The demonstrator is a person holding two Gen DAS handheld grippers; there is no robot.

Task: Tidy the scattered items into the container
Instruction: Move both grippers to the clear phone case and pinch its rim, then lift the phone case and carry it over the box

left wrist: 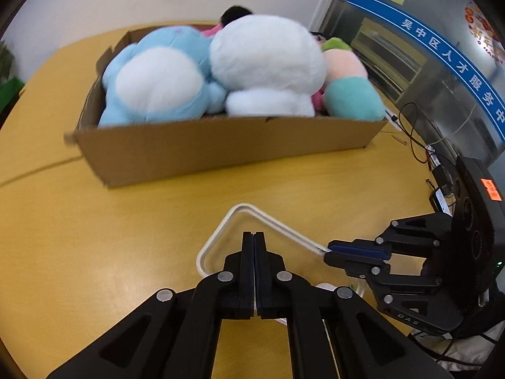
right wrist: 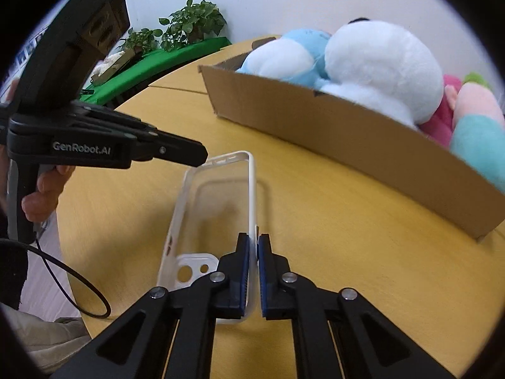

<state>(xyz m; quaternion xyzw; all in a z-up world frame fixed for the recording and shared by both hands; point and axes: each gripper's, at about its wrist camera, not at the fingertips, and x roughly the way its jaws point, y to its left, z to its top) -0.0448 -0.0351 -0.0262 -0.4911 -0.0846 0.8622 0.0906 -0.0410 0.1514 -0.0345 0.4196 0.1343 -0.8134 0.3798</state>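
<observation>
Gripping one phone case (right wrist: 217, 208), two grippers (right wrist: 254, 243).

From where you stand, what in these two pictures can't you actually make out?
- Cardboard box floor: both views, covered by plush toys.
- Pink toy: right wrist view, mostly behind the white plush.
- Phone case near end: left wrist view, hidden under the left gripper.
- Dark object behind the box: left wrist view, mostly hidden by plush.
- Blue sign: its text runs off the edge.
</observation>
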